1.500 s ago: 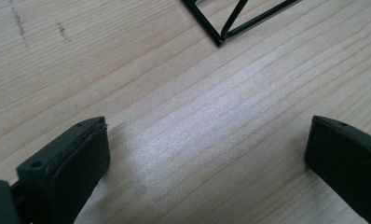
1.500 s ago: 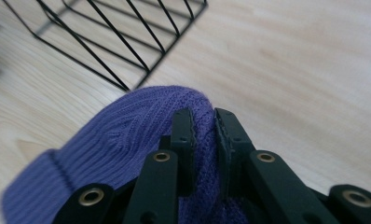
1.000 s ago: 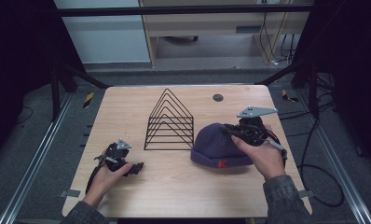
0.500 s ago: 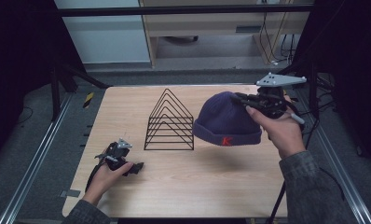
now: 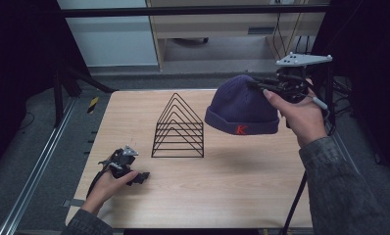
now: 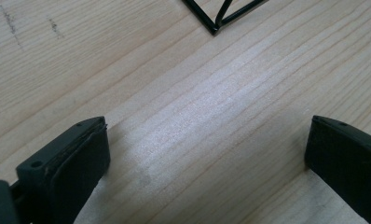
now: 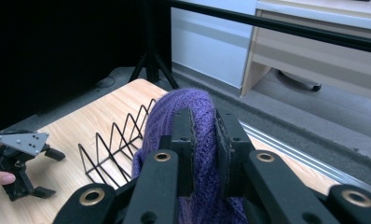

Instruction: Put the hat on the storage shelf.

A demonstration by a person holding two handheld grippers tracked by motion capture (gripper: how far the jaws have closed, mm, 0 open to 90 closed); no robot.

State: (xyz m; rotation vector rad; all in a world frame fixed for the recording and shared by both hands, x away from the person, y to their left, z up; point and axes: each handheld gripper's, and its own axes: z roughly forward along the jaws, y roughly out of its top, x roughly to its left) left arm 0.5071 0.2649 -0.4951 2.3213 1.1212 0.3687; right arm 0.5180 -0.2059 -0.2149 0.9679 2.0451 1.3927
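A purple knit beanie (image 5: 242,107) with a red K hangs in the air over the table's far right. My right gripper (image 5: 256,87) is shut on its crown; in the right gripper view its jaws (image 7: 203,126) pinch a fold of the purple knit (image 7: 183,100). A black wire rack (image 5: 179,129) of triangular dividers stands mid-table, left of the beanie. My left gripper (image 5: 140,177) rests on the wooden table (image 5: 222,191) at the front left, open. In the left gripper view its jaws (image 6: 207,144) stand wide apart over bare wood, with a rack corner (image 6: 216,23) beyond.
The right gripper view shows the rack (image 7: 118,140) and, further off, the left gripper (image 7: 48,173) on the table. A yellow-black piece (image 5: 93,104) lies off the table's far left corner. Metal rails (image 5: 36,171) run along the left side. A tripod's legs (image 5: 80,81) stand behind.
The right gripper has lifted the beanie off the table, carrying it up and toward the far right. The left gripper has stayed in place.
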